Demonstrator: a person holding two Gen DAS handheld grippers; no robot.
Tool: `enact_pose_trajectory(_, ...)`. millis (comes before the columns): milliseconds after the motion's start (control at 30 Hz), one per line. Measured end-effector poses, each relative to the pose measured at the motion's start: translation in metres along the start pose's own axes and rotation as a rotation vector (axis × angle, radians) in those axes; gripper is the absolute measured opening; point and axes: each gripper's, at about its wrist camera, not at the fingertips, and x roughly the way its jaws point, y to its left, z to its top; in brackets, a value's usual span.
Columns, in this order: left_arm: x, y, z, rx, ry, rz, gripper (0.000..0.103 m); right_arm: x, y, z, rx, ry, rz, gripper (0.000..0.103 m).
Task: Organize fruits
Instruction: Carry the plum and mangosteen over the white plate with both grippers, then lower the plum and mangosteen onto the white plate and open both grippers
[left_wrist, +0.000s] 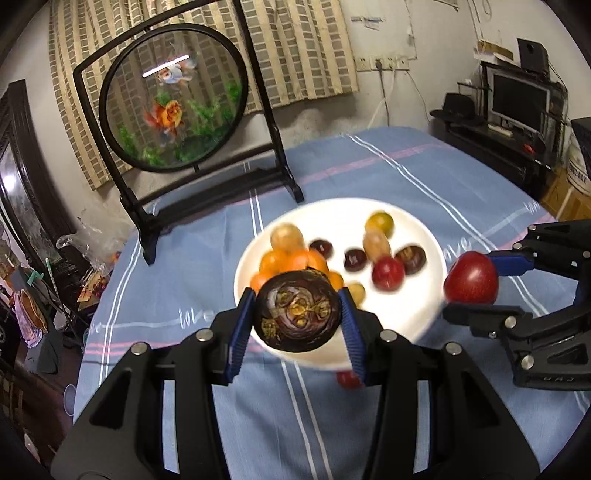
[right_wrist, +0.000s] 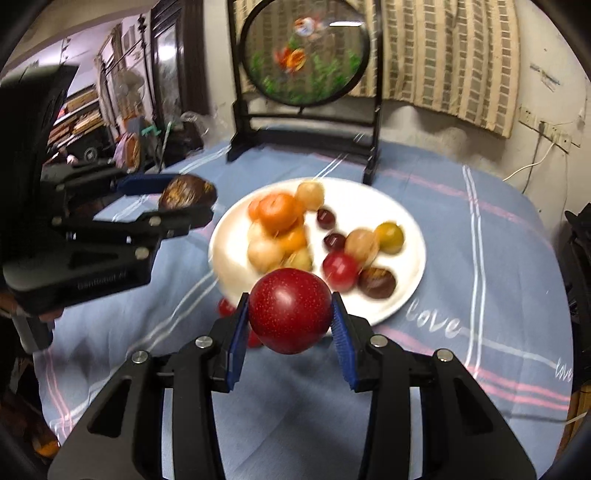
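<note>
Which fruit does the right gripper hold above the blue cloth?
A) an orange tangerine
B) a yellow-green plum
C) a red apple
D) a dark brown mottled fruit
C: the right gripper has its blue pads pressed on either side of the red apple, while the dark mottled fruit sits in the left gripper.

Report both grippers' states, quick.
Left gripper: closed on the dark purple fruit, held above the white plate.
Right gripper: closed on the red apple, also off the blue tablecloth.
</note>
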Motion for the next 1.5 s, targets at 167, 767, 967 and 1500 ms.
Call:
enact_pose_trajectory(167,0.015,0.002,0.011,-0.005,0.005,0.007,0.046,0.003,-0.017,0.021,0.020,-0.033,-0.016,0.042)
enact_pose_trajectory(767,0.037,-0.005,0.008,0.025,0.016,0.010,0.046,0.023,-0.026,0.031,0.026,-0.019,-0.013,0.042)
enact_pose_trajectory(967,0.042,-0.005,0.009,0.022,0.015,0.007,0.046,0.027,-0.026,0.035,0.019,-0.018,-0.011,0.042)
enact_pose_trajectory(1500,0.072,-0.002,0.031,0.095,-0.007,0.024,0.046,0.070,-0.057,0.080,0.132,-0.017,-0.026,0.042)
